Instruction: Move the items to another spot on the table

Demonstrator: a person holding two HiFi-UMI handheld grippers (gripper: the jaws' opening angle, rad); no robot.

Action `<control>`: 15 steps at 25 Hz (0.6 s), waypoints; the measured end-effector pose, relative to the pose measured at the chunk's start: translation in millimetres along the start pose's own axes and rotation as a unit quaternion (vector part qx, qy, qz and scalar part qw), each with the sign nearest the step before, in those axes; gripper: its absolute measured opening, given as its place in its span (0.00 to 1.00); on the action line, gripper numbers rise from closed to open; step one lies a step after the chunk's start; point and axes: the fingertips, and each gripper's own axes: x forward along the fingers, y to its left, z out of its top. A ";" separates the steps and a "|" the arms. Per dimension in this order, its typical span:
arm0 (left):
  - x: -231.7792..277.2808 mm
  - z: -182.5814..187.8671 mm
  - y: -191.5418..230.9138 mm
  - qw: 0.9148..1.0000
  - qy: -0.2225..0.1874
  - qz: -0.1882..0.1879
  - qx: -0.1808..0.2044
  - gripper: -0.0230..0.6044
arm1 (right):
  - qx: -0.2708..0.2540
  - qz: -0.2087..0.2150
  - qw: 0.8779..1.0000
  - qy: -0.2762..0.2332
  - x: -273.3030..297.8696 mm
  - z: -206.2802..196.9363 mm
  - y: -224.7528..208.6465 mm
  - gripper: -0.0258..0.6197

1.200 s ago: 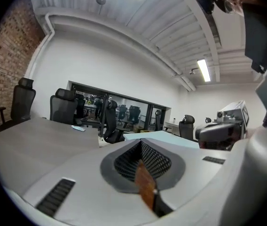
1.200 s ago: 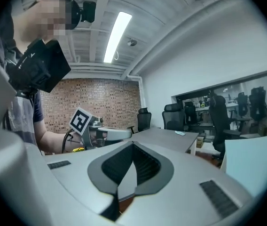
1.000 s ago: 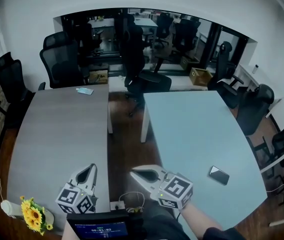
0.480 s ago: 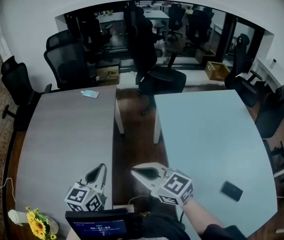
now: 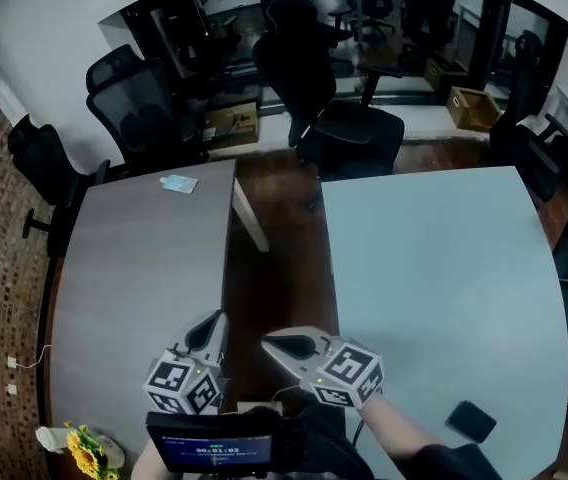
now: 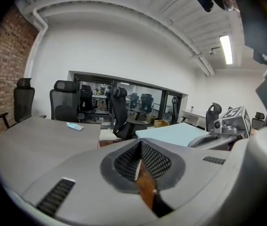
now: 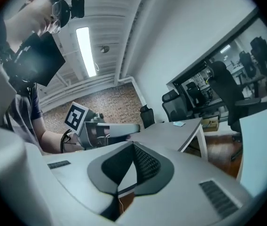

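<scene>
Since a second ago, everything on the tabletops has slid lower in the head view, as if the person steps forward. On the far left, the yellow flowers [image 5: 82,453] sit at the near corner of the grey tabletop [image 5: 124,268]. A small blue packet [image 5: 178,183] lies at its far edge, well apart from both grippers.

The left gripper [image 5: 216,323] has its fingers pressed together, with nothing between them. The right gripper [image 5: 270,344], just beside it, is the same. I think they are closed and empty because no item is reached yet. Both hang low by the gap between the two tabletops.

The black phone [image 5: 471,421] lies on the light blue tabletop [image 5: 434,268], near the right arm. It looks like the closest thing to pick up.
</scene>
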 end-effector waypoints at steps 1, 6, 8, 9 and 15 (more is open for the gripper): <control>8.2 2.2 3.1 1.000 -0.001 0.004 -0.002 0.05 | -0.001 0.007 1.000 0.004 3.9 0.1 -2.5 0.01; 27.5 24.0 18.1 1.000 -0.005 0.005 -0.008 0.05 | -0.001 0.017 1.000 0.014 16.8 10.9 -6.9 0.01; 33.3 34.9 31.0 1.000 -0.017 0.008 -0.005 0.05 | -0.006 0.010 1.000 0.020 24.2 17.9 -18.0 0.01; 35.6 38.7 39.2 1.000 -0.023 0.009 -0.005 0.05 | -0.008 0.006 1.000 0.021 29.1 22.5 -23.8 0.01; 48.5 55.9 108.4 0.997 -0.065 0.005 -0.047 0.05 | -0.014 -0.018 0.999 0.046 76.3 47.3 -55.9 0.01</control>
